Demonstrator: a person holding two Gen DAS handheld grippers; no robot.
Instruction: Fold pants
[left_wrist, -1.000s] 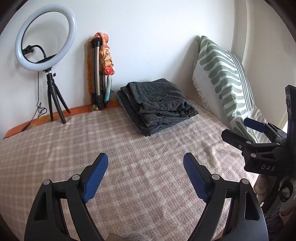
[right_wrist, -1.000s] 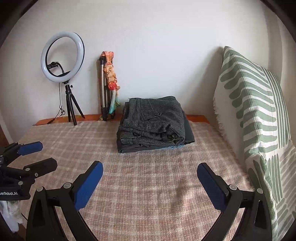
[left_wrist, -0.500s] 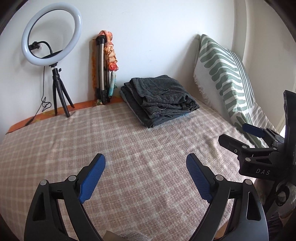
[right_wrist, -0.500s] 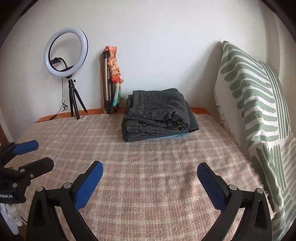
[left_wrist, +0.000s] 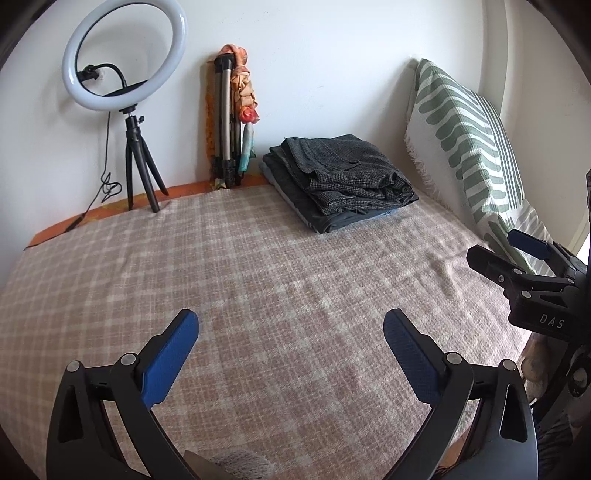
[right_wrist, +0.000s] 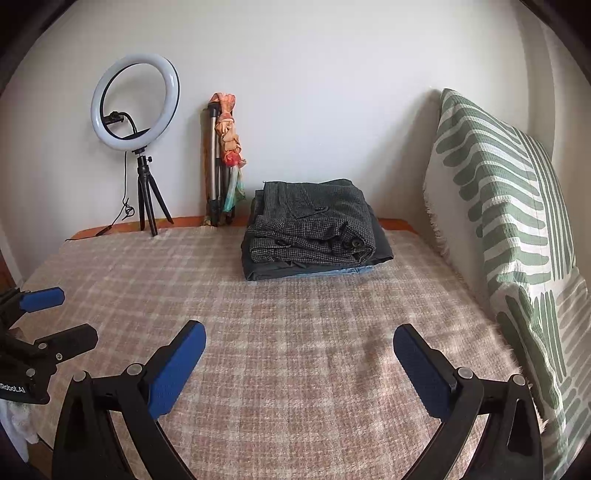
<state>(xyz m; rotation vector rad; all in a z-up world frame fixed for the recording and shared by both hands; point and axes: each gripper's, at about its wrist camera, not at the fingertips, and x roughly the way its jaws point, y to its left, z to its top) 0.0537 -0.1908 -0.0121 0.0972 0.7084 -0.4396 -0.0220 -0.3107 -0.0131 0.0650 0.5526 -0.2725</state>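
A stack of folded pants (left_wrist: 341, 181) lies at the far side of the bed by the wall, dark grey checked pair on top; it also shows in the right wrist view (right_wrist: 314, 229). My left gripper (left_wrist: 290, 334) is open and empty, held above the plaid blanket (left_wrist: 240, 280), well short of the stack. My right gripper (right_wrist: 299, 345) is open and empty too, above the blanket (right_wrist: 295, 317). Each gripper shows at the edge of the other's view: the right one (left_wrist: 517, 251), the left one (right_wrist: 44, 314).
A green-striped pillow (right_wrist: 517, 236) leans on the right wall. A ring light on a tripod (right_wrist: 136, 107) and a folded tripod with an orange cloth (right_wrist: 221, 162) stand at the back wall. The bed's front edge is near both grippers.
Both grippers have drawn back from the folded stack, which now looks smaller and farther. Both stay open and empty.
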